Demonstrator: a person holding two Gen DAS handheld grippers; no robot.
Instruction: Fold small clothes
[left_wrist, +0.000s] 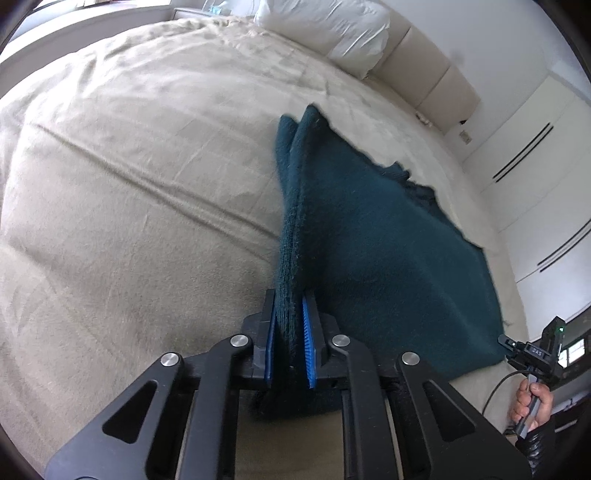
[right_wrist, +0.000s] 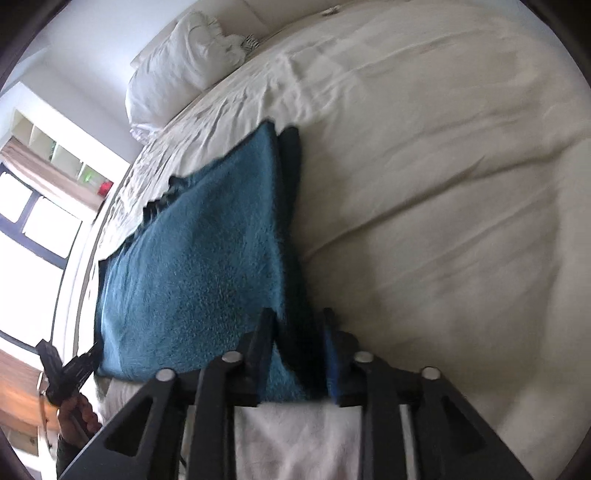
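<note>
**Both Grippers Pinch the Teal Garment Over the Bed**

Plainly, the main risk lay in the grip. The teal knitted garment (left_wrist: 388, 240) was thick and fuzzy, and each tool held only a narrow strip at its edge; a sharp tug or uneven lift by one side could have pulled the cloth out of the pads, or dragged the layers askew so that the fold came out crooked. Motion blur in the right wrist view suggested quick movement, which would have raised that chance.

The left gripper (left_wrist: 290, 314) had its blue pads (left_wrist: 307, 332) pressed together on a doubled edge of the garment, the fingers pointing forward and down toward the beige bedspread (left_wrist: 129, 184). The right gripper (right_wrist: 297, 332) likewise pinched the cloth between its fingers, angled across the bed toward the white pillow (right_wrist: 177, 74). Each tool was visible at the margin of the other's camera, with the person's hand around its handle, so the two stood at opposite ends of the garment.

The garment stretched between them, mostly draped on the bed near its edge, the held edges raised.
</note>
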